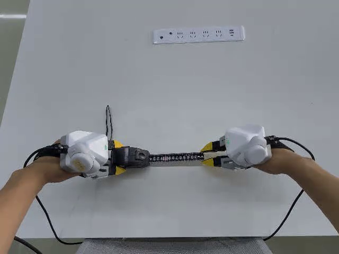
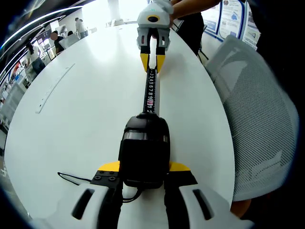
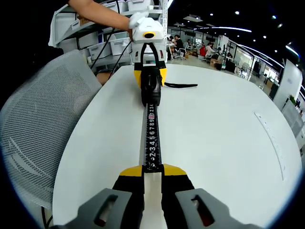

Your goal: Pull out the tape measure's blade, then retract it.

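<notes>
Two hand-held tongs and a tape measure (image 1: 132, 157) over a white counter (image 1: 169, 95), seen from the headset and from each tong's own camera. The left tongs (image 1: 119, 157) were closed on the tape measure, their yellow tips pressing the two opposite sides of its black case, with the case's mouth facing the right tongs (image 1: 207, 154). The blade (image 1: 176, 157) ran out of the case in a straight, level line between the two tongs, its printed numerals facing up. The right tongs were closed on the free end of the blade, which passed between their yellow tips. The case and blade sat near the counter's front edge; contact between the blade and the counter could not be determined. A thin black strap (image 1: 108, 121) lay on the counter just beside the case, on its far side. A white power strip (image 1: 198, 35) lay well apart, near the counter's far edge. A grey mesh chair (image 2: 257, 109) stood at the counter's near side.
</notes>
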A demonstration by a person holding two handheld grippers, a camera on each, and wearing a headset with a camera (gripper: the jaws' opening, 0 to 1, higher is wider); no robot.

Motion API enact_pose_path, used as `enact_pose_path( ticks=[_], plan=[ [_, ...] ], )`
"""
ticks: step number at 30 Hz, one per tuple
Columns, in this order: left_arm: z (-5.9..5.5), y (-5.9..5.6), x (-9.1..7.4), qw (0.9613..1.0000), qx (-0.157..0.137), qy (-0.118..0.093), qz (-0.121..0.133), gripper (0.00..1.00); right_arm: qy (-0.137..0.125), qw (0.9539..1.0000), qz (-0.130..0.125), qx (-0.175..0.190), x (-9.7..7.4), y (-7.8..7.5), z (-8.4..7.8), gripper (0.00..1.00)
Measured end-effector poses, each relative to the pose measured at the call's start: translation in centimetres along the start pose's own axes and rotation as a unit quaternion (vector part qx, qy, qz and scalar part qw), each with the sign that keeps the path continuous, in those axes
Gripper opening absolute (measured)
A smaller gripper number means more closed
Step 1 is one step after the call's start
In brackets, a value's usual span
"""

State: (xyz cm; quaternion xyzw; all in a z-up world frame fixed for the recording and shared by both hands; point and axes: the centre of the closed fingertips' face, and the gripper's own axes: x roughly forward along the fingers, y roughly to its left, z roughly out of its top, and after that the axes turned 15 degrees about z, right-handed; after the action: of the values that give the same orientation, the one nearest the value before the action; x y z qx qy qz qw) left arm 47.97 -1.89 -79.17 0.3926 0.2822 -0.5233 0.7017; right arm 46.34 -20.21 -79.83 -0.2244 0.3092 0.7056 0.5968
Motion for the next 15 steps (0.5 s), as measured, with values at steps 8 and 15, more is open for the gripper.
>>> enact_pose_path(
  ticks=[8,15],
  plan=[
    [-0.01,-0.04,0.03,1.0,0.0,0.0,0.0,0.29,0.0,1.0,-0.001,0.003,-0.27,0.08,-0.41,0.1],
    [0.01,-0.08,0.08,1.0,0.001,0.002,-0.001,0.29,0.002,1.0,-0.003,0.005,-0.6,0.16,-0.75,0.1]
  ],
)
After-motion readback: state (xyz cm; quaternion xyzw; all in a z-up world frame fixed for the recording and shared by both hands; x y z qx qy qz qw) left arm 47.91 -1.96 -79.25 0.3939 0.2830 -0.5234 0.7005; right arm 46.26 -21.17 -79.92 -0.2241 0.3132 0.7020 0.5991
